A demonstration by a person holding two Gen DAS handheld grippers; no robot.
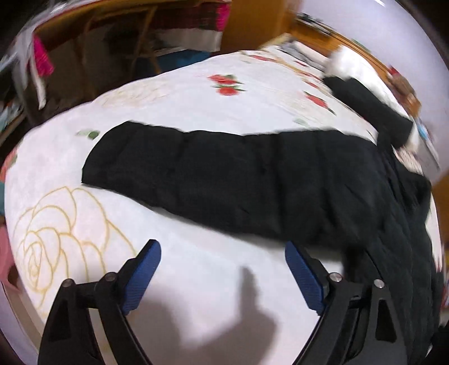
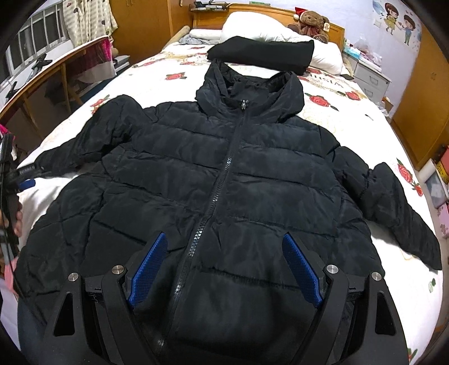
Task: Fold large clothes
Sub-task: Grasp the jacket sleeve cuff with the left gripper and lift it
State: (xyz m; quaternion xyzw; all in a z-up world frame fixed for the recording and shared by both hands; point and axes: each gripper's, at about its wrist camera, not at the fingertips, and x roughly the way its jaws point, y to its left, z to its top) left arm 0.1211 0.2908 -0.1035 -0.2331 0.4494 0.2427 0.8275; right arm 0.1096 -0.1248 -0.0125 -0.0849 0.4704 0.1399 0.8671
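A black hooded puffer jacket (image 2: 252,179) lies face up and zipped on the bed, both sleeves spread out. My right gripper (image 2: 224,237) is open just above the jacket's lower front, one finger on each side of the zipper (image 2: 221,179). In the left wrist view one black sleeve (image 1: 224,179) stretches across the white bedspread (image 1: 196,92), its cuff to the left. My left gripper (image 1: 221,244) is open over bare bedspread just short of the sleeve, with nothing between its pads. One of its blue pads (image 2: 26,184) shows by the cuff in the right wrist view.
A folded black garment (image 2: 261,53) rests by the white pillows (image 2: 280,36) at the headboard, with a teddy bear (image 2: 311,24) behind. A wooden desk (image 2: 42,75) runs along the bed's left side; drawers (image 2: 370,81) and a wooden cabinet (image 2: 421,112) stand on the right.
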